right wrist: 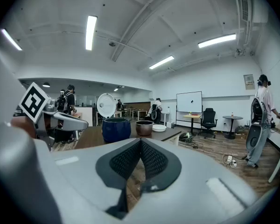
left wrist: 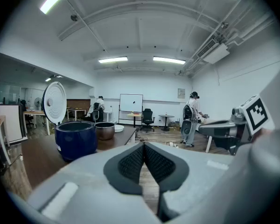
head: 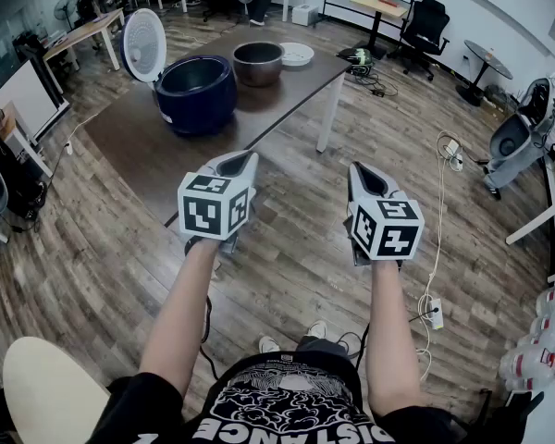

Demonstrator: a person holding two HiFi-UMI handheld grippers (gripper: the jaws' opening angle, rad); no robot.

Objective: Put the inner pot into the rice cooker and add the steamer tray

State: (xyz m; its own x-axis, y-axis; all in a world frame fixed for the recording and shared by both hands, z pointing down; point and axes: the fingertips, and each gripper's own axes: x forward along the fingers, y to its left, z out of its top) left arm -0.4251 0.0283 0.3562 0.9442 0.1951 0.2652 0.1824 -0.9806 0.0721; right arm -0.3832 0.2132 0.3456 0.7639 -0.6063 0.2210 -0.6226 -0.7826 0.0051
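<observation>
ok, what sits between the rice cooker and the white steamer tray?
The inner pot, on the table between rice cooker and steamer tray; clearest in head view.

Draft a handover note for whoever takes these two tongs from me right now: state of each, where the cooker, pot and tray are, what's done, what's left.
Left tongs: shut, empty, in the air short of the brown wooden table.
Right tongs: shut, empty, alongside the left.
Dark blue round rice cooker: on the table, white lid up, looks empty inside.
Bronze metal inner pot: on the table beside the cooker, on its far side.
White round steamer tray: on the table next to the pot.
Done: nothing yet.
Left: pot into cooker, then tray on top.
</observation>
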